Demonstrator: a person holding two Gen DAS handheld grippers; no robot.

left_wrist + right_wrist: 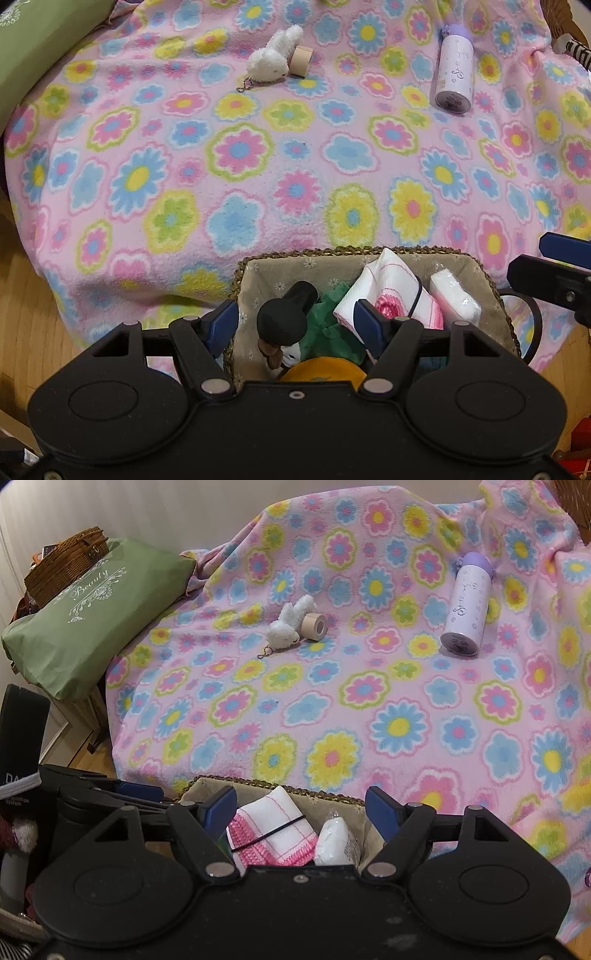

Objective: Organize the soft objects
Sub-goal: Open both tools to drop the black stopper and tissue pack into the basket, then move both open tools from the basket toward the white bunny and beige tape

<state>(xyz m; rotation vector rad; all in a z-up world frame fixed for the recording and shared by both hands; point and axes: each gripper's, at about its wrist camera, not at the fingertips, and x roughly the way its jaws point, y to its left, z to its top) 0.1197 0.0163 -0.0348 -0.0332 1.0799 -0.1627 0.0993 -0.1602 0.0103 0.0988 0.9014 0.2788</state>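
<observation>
A woven basket [332, 253] with a fabric lining stands at the near edge of the flowered blanket [258, 155]. In it lie a doll [288, 314] with black hair and green clothes, a folded white-and-pink cloth [388, 284] and a wrapped tissue pack [454, 295]. My left gripper [295, 321] hangs open over the basket, the doll between its pads and the left pad outside the basket wall. My right gripper [301, 806] is opening above the cloth [273, 819] and tissue pack [336, 838], its pads clear of both. A white plush rabbit [273, 55] lies far back.
A tan tape roll [301, 61] touches the rabbit. A lilac bottle [456, 70] lies at the back right. A green bag [92, 613] and a wicker basket [66, 565] sit at the far left. Wooden floor [29, 295] shows beyond the blanket's left edge.
</observation>
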